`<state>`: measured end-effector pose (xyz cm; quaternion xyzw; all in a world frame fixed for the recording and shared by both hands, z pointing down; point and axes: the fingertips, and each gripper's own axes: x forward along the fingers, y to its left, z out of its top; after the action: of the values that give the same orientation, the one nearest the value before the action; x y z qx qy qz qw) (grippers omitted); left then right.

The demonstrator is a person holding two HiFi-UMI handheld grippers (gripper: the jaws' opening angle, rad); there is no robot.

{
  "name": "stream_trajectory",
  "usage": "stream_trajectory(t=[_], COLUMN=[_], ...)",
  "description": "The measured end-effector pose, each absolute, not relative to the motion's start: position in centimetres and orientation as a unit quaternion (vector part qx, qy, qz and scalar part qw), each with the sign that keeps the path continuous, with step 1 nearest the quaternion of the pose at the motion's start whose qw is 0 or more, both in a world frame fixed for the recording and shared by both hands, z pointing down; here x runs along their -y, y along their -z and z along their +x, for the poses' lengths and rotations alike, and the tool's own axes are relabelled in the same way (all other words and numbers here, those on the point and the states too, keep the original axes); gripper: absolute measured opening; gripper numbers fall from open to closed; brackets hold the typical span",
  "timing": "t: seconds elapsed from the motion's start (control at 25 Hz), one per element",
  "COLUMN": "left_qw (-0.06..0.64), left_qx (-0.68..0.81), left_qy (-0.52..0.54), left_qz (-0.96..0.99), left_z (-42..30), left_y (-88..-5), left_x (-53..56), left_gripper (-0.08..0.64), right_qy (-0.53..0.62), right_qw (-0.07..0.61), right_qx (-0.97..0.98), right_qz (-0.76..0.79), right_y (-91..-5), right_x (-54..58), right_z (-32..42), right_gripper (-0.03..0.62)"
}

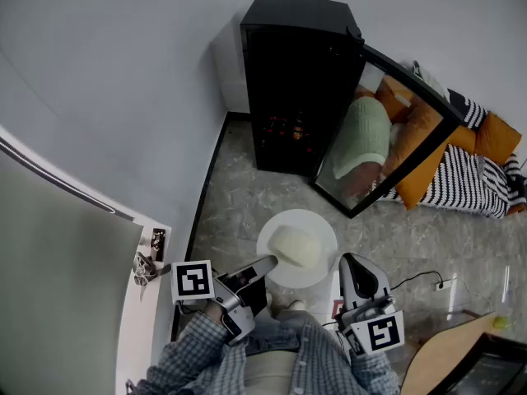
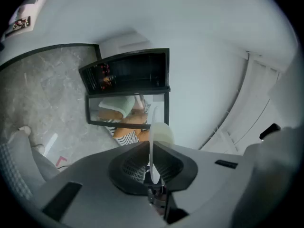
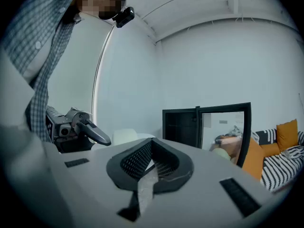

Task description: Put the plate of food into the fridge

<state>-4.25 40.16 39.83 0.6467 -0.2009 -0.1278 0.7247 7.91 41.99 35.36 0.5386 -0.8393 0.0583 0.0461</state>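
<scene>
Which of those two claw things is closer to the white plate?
Left. The left gripper is clamped on the plate at its near-left rim, carrying it. The right gripper sits beside the plate's right edge, shut and empty.

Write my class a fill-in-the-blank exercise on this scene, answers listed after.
The left gripper holds the white plate by its ____.
The black fridge has its door standing ____.
The right gripper has its jaws ____, with nothing between them.
Answers: rim; open; shut.
</scene>
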Motion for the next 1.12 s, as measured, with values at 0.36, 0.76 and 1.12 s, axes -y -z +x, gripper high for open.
stream_trajectory(t=[0.36, 0.76, 1.12], left_qw=[0.725, 0.722, 0.709], left_qx=[0.199, 0.204, 0.216], left_qy=[0.133, 0.138, 0.140], left_qz=[0.646, 0.647, 0.657], left_z=[-4.1, -4.5, -5.5], left_y=[-39.6, -39.7, -39.6], left_x=[-39.7, -39.4, -39.1], left_gripper=[0.021, 0.021, 0.021], right_qy=[-0.066, -0.210, -0.379], right_qw=[0.056, -0.012, -0.120], right_qx=[0.834, 0.815, 0.789], right_qz=[0.545, 0.541, 0.469], right_y=[-35.9, -36.9, -37.4], right_x=[-42.0, -41.5, -41.8], right_z=[8.2, 9.3, 6.8], right_gripper=[0.006, 0.006, 0.123])
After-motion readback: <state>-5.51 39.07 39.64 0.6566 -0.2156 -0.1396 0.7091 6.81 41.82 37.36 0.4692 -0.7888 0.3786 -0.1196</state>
